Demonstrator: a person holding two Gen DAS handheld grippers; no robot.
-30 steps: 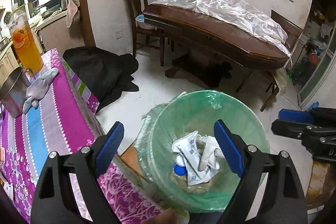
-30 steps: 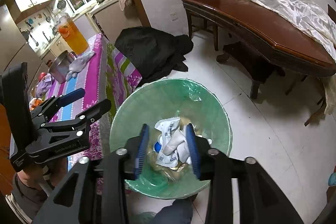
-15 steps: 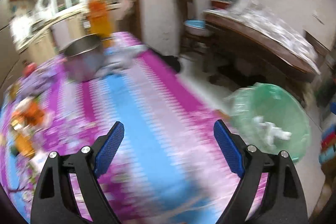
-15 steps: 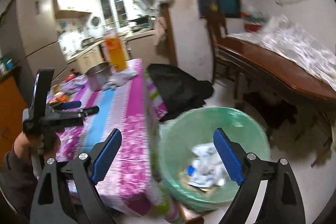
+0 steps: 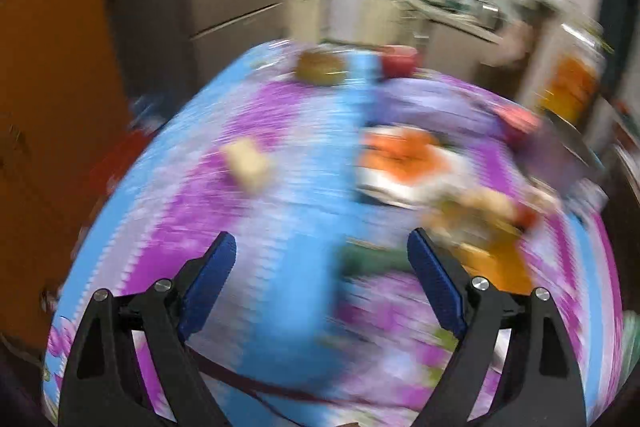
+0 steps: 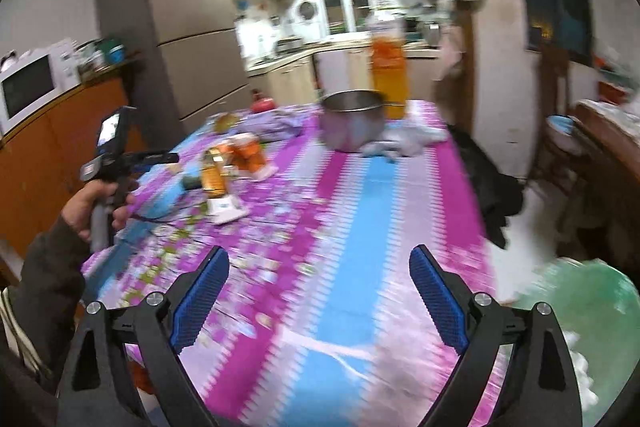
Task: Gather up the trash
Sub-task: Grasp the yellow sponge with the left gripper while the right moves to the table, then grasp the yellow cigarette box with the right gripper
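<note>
Both views are blurred by motion. My left gripper [image 5: 320, 239] is open and empty over the pink and blue tablecloth [image 5: 304, 163]. Ahead of it lie orange wrappers on white paper [image 5: 404, 155], a tan scrap [image 5: 248, 163], a dark green item [image 5: 372, 259] and an orange packet [image 5: 496, 259]. My right gripper [image 6: 319, 253] hangs over the table's near end, its jaws opening, with nothing between them. From there the trash pile [image 6: 240, 155] lies far left, beside the left gripper [image 6: 160, 158] held in a hand. The green-lined bin [image 6: 592, 303] is at the lower right.
A steel pot [image 6: 352, 125], a jug of orange liquid [image 6: 389, 83] and a grey cloth [image 6: 404, 143] stand at the table's far end. A fridge [image 6: 180, 27] and a microwave [image 6: 28, 87] on a wooden cabinet are at the left. Dark clothing [image 6: 492, 195] lies on the floor.
Both grippers have swung left from above the green bin to over the table. The right jaws have spread from half closed to wide. The left jaws have stayed wide.
</note>
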